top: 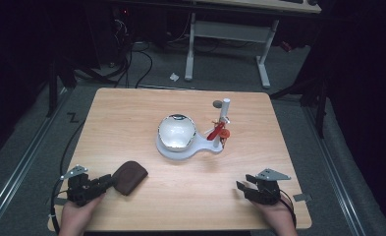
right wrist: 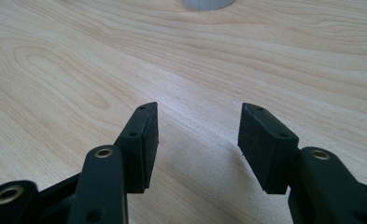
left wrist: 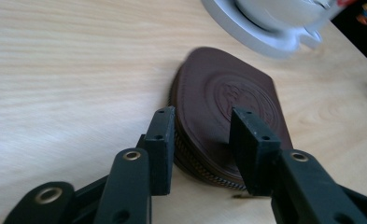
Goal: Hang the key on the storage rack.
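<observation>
A brown leather zip pouch (top: 130, 177) lies flat near the table's front left. My left gripper (top: 110, 181) is at its near end. In the left gripper view the gripper (left wrist: 203, 116) stands open: one jaw is beside the pouch's (left wrist: 228, 93) zipped edge, the other is over its embossed top, and nothing is clamped. Near the front right, my right gripper (top: 243, 183) is open over bare wood. Nothing lies between its jaws in the right gripper view (right wrist: 197, 109).
At the table's middle a white bowl (top: 177, 132) rests on a pale base (top: 180, 151) with a white post (top: 225, 110) and a red lever (top: 217, 132). The base edge (left wrist: 260, 35) lies beyond the pouch. Desk legs and cables are behind the table.
</observation>
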### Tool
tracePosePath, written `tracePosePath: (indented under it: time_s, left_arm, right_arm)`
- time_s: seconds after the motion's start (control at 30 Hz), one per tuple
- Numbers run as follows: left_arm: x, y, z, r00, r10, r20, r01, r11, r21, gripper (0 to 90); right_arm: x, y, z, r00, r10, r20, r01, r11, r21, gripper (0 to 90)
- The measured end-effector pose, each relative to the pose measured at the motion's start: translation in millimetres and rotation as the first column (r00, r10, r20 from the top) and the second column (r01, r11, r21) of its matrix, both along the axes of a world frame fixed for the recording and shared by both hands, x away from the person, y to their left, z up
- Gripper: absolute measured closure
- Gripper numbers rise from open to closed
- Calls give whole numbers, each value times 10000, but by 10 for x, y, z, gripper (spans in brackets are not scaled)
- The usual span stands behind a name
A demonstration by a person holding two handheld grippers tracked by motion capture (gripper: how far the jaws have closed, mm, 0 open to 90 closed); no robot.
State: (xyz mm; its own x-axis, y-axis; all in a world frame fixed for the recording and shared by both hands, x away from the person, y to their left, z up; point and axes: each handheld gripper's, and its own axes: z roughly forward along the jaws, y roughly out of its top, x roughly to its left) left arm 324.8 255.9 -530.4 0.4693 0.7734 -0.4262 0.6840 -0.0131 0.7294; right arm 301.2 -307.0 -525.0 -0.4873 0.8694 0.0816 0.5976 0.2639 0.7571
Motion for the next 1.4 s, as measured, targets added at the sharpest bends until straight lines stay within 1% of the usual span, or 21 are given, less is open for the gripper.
tracePosePath:
  time_s: [0.03,0.1,0.17,0.27,0.4,0.43,0.5,0.53,0.6,0.77,0.8,0.87,0.9,0.93,1.0,1.03,1.1,1.13,1.27,1.37,1.4]
  left_arm:
    - [-20,-38,9,10000,-75,41,75,9999,113,604]
    - [-38,-120,10,9997,-244,23,243,9996,171,592]
    - [-45,-187,-3,9992,-408,-35,408,9991,103,577]
    - [-52,-227,-19,9992,-387,-107,387,9992,35,548]
    - [-45,-208,-52,9987,-311,-398,298,9990,-333,563]
    - [-46,-208,-69,9985,-250,-481,226,9985,-492,572]
    - [-38,-215,-101,9968,-316,-734,254,9962,-832,603]
    - [-39,-225,-115,9965,-286,-785,210,9952,-957,620]
    - [-46,-240,-108,9966,-279,-780,212,9961,-854,636]
    - [-51,-259,-110,9966,-298,-774,227,9955,-919,678]
    - [-52,-257,-107,9966,-276,-781,204,9956,-918,715]
    - [-54,-269,-99,9967,-326,-737,265,9962,-827,728]
    - [-58,-280,-89,9973,-324,-661,276,9970,-718,734]
    - [-58,-291,-82,9972,-391,-630,351,9973,-638,770]
    - [-61,-321,-69,9973,-483,-555,455,9977,-510,783]
    - [-63,-334,-60,9976,-494,-482,473,9980,-424,810]
    - [-70,-368,-39,9979,-594,-253,592,9982,-80,851]
    - [-76,-381,-29,9980,-609,-188,609,9981,15,856]
    - [-77,-379,-14,9978,-652,-150,651,9978,-97,865]
    - [-85,-388,15,9977,-675,23,675,9977,-51,868]
    - [-92,-392,36,9976,-666,175,667,9978,-27,868]
  right_arm:
    - [-2,-5,1,10000,-9,4,9,10000,8,481]
    - [-3,-12,3,10000,-47,1,47,10000,33,481]
    - [-2,-15,5,10000,-40,13,40,10000,29,480]
    - [-8,-12,8,10000,-28,12,28,10000,19,480]
    - [-11,-13,5,10000,-34,-5,34,10000,16,480]
    - [-10,-15,4,10000,-36,-20,36,10000,28,479]
    - [-6,-15,-1,10000,-60,-74,61,10000,47,479]
    - [-4,-14,-3,10000,-49,-70,50,10000,37,479]
    - [-3,-6,-4,10000,-37,-85,38,10000,29,479]
    - [-5,22,-4,9999,-8,-126,8,10000,-11,479]
    - [-2,22,-5,10000,28,-91,-28,10000,-32,479]
    - [-2,24,-6,9999,27,-104,-27,10000,-32,479]
    - [-3,24,-7,9999,17,-120,-17,10000,-26,479]
    - [-3,23,-8,9999,5,-129,-5,10000,-17,479]
    - [-2,19,-10,9999,-20,-142,20,10000,-8,479]
    - [2,13,-11,9999,9,-108,-10,10000,-26,479]
    - [1,8,-11,9999,-19,-138,19,10000,-4,479]
    - [1,6,-11,9999,-27,-149,27,10000,2,479]
    - [3,2,-12,9999,0,-137,0,10000,-1,480]
    - [7,-2,-12,9999,7,-108,-6,10000,16,480]
    - [7,-4,-12,9999,9,-106,-9,10000,15,480]
